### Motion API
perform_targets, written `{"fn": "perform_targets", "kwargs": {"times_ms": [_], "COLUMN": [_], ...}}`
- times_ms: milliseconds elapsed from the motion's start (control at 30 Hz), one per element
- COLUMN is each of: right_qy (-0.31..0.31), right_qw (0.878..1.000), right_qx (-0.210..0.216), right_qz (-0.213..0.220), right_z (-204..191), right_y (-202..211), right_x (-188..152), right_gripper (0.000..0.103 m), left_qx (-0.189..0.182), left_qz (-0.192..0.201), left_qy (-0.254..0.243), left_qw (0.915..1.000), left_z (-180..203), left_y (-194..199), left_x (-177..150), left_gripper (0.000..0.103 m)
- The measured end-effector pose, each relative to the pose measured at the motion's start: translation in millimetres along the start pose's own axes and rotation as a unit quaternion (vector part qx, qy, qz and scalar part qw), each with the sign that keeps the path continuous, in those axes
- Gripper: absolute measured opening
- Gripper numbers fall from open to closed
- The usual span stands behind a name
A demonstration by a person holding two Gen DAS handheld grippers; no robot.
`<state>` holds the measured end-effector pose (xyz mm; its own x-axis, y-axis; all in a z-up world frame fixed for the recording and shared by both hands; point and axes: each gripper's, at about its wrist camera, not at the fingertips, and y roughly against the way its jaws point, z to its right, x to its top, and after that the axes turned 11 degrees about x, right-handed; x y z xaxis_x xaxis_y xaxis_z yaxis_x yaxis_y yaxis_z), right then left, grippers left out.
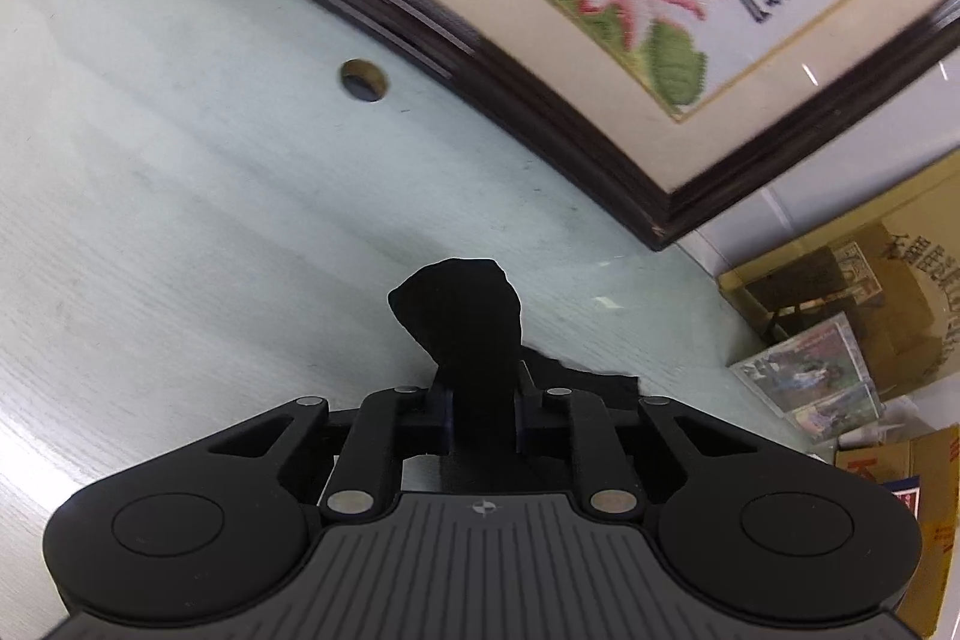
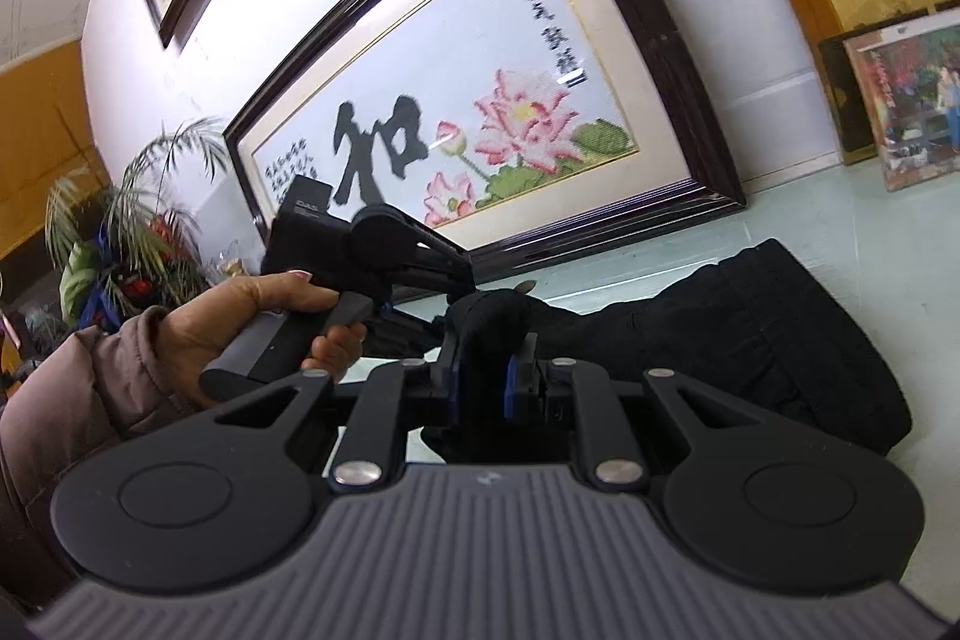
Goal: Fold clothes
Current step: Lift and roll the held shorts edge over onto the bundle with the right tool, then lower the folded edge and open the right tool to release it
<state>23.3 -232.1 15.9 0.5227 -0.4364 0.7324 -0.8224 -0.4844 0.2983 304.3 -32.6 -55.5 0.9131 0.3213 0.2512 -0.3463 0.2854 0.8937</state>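
Observation:
A black garment [image 2: 750, 334] lies on the pale glass-topped table [image 2: 870, 214], stretching right from both grippers. My left gripper [image 1: 480, 394] is shut on a bunched black corner of the garment [image 1: 462, 310], which sticks up between its fingers. In the right wrist view the left gripper [image 2: 444, 280] is held by a hand [image 2: 240, 328] just left of the right one. My right gripper [image 2: 486, 370] is shut on another fold of the same garment, lifted a little above the table. The fingertips of both are buried in cloth.
A large framed lotus embroidery [image 2: 480, 124] leans against the wall at the table's back edge. A cable hole [image 1: 363, 79] is in the table top. Framed photos [image 2: 900, 100] and cardboard boxes [image 1: 900, 292] stand to the right. A potted plant [image 2: 132, 220] is at the left.

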Motion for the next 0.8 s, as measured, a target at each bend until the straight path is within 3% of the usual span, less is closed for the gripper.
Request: {"fn": "perform_targets", "kwargs": {"times_ms": [367, 567, 800], "right_qy": [-0.103, -0.176, -0.22], "right_qw": [0.992, 0.978, 0.964], "right_qx": [-0.008, -0.032, -0.059], "right_qz": [0.067, 0.111, 0.138], "right_z": [47, 81, 105], "right_y": [30, 54, 73], "right_x": [3, -13, -29], "right_gripper": [0.017, 0.017, 0.017], "left_qx": [0.012, 0.018, 0.026], "left_qz": [0.012, 0.013, 0.014], "left_qy": [-0.091, -0.134, -0.173], "left_qw": [0.9957, 0.9907, 0.9844], "left_z": [108, 158, 200], "left_y": [-14, -36, -60], "left_x": [-24, -45, -68], "left_gripper": [0.019, 0.025, 0.028]}}
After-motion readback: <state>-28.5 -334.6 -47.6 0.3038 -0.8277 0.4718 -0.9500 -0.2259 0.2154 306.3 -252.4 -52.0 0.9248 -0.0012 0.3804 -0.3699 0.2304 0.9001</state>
